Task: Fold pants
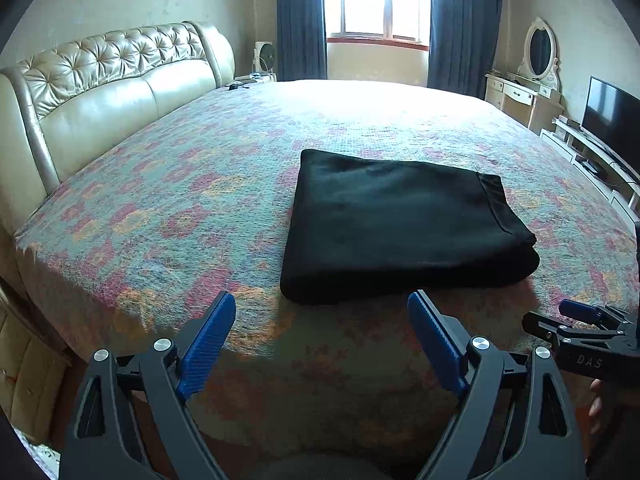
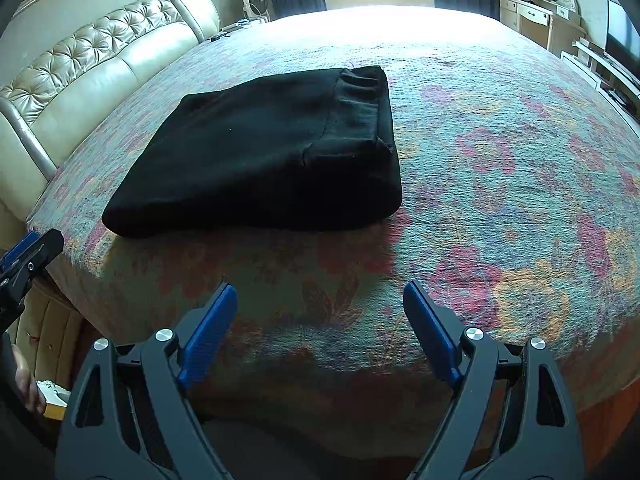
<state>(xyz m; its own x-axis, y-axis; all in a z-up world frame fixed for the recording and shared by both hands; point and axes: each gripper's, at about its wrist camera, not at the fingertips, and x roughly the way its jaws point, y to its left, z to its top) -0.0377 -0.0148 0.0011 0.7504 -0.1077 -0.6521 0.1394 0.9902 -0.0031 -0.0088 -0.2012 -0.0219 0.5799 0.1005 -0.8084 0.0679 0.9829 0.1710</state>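
Black pants (image 1: pixel 400 224) lie folded into a flat rectangle on the patterned bedspread (image 1: pixel 180 200), near the bed's front edge. They also show in the right wrist view (image 2: pixel 272 156), with the waistband on top at the right. My left gripper (image 1: pixel 322 300) is open and empty, just in front of the pants' near edge. My right gripper (image 2: pixel 320 292) is open and empty, above the bedspread (image 2: pixel 500 160) in front of and to the right of the pants. Each gripper shows at the edge of the other's view: the right (image 1: pixel 580 328), the left (image 2: pixel 28 256).
A tufted cream headboard (image 1: pixel 100 92) runs along the left. A window with dark blue curtains (image 1: pixel 300 20) is at the far end. A dresser with oval mirror (image 1: pixel 536 76) and a TV (image 1: pixel 612 120) on a low stand stand at the right.
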